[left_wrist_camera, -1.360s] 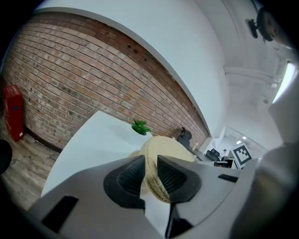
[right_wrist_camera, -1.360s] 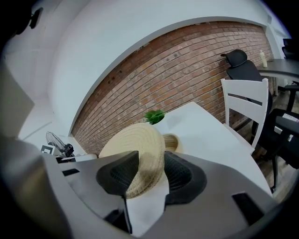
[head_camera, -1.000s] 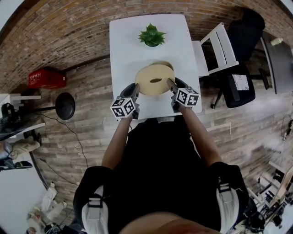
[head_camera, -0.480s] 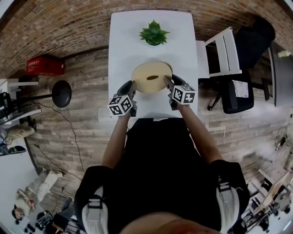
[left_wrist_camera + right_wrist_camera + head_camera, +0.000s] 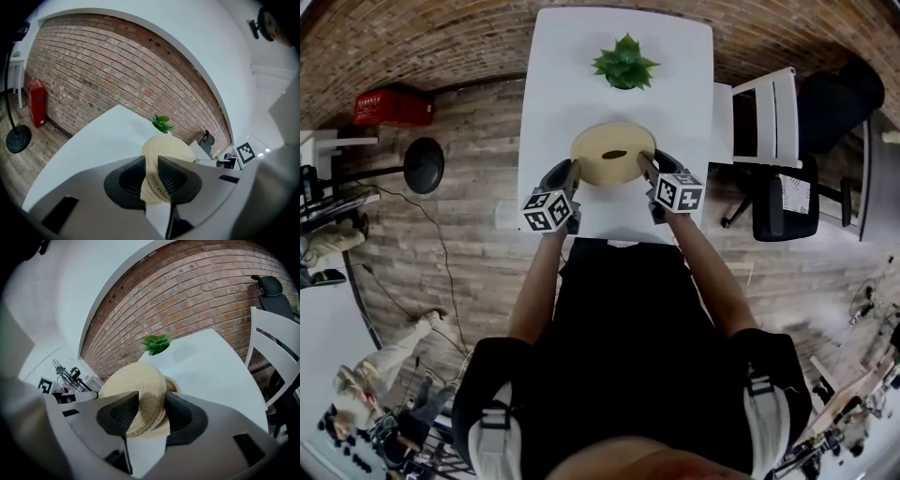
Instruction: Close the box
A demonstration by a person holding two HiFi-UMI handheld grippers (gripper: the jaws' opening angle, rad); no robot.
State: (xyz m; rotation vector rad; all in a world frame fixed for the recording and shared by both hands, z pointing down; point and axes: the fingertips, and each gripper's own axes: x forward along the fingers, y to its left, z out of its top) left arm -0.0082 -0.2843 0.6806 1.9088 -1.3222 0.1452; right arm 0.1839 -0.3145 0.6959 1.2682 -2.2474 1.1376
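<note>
A round woven straw lid (image 5: 613, 153) with a dark slot in its middle hangs level over the white table (image 5: 553, 84). My left gripper (image 5: 572, 172) grips its left rim and my right gripper (image 5: 645, 166) its right rim. In the left gripper view the lid's edge (image 5: 161, 150) runs between the ribbed pads (image 5: 173, 176), which press on it. In the right gripper view the pads (image 5: 180, 413) likewise pinch the rim (image 5: 140, 390), and a strip of the woven box (image 5: 172, 384) shows under the lid's far side.
A small green potted plant (image 5: 624, 64) stands at the table's far end. A white chair (image 5: 759, 112) and a black office chair (image 5: 811, 183) stand to the right. A black round stool (image 5: 424, 165) and a red crate (image 5: 392, 106) are on the wooden floor at the left.
Both grippers have kept their hold on the lid. The pale rim that showed behind the lid a second ago is now covered by it. The head camera's view has shifted.
</note>
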